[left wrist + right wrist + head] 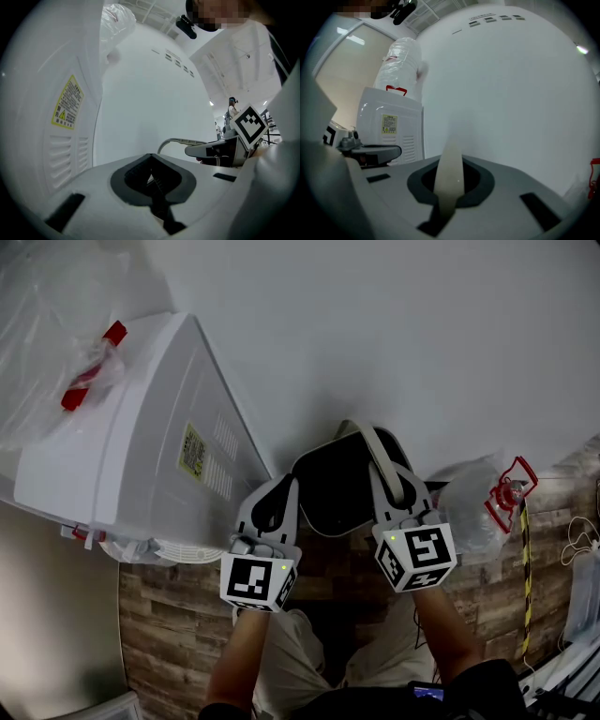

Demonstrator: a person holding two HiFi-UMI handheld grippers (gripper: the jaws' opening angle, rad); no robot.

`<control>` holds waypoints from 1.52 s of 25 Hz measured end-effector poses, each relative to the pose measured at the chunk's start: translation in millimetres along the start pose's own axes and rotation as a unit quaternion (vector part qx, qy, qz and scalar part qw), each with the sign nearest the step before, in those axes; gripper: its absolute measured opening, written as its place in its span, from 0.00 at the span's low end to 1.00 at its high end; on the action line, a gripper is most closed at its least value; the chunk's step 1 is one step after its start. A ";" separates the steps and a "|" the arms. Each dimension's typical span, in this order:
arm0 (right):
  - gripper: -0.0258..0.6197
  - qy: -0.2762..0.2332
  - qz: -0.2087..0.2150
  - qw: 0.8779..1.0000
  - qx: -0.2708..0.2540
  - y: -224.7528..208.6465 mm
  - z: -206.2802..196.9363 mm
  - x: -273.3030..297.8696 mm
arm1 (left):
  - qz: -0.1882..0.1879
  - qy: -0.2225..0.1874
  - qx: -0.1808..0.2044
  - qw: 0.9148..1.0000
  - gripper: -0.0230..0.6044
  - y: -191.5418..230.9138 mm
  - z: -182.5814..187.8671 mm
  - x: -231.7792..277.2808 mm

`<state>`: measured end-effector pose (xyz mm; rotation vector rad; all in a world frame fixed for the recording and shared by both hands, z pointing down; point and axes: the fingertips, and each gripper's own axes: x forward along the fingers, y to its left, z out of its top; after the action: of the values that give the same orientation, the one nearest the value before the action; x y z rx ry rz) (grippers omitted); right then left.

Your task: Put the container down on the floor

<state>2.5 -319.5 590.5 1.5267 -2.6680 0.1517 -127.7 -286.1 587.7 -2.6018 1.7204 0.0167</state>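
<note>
A dark round container point(333, 488) with a pale beige handle point(373, 448) hangs between my two grippers, above the wood-pattern floor point(178, 615) and close to the white wall. My right gripper point(388, 479) is shut on the handle, which in the right gripper view rises as a beige strip point(451, 164) out of the closed jaws point(449, 182). My left gripper point(281, 489) meets the container's left rim. Its jaws point(151, 180) are closed, with only dark material between the pads. The handle's loop point(180, 140) also shows in the left gripper view, arching toward the right gripper.
A large white appliance point(150, 446) with a yellow label, partly wrapped in plastic with a red tag point(89, 376), stands at the left. A plastic-wrapped item with a red part point(487, 502) sits by the wall on the right. The person's legs are below.
</note>
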 end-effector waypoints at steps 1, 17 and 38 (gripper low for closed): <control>0.09 -0.001 0.000 1.000 -0.001 -0.3 -4.4 0.5 | 0.002 -0.003 0.000 1.000 0.06 0.0 -4.1 0.1; 0.09 0.003 0.004 1.000 -0.009 -7.1 -66.6 1.6 | 0.023 -0.006 0.009 1.000 0.06 -9.7 -66.4 2.3; 0.09 0.034 -0.006 0.999 0.001 0.4 -124.5 0.4 | 0.041 0.001 0.015 0.999 0.06 -19.9 -91.0 -10.6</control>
<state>2.7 -305.0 714.3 1.5082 -2.6072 0.2040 -113.8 -270.8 679.2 -2.5096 1.8118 -0.0108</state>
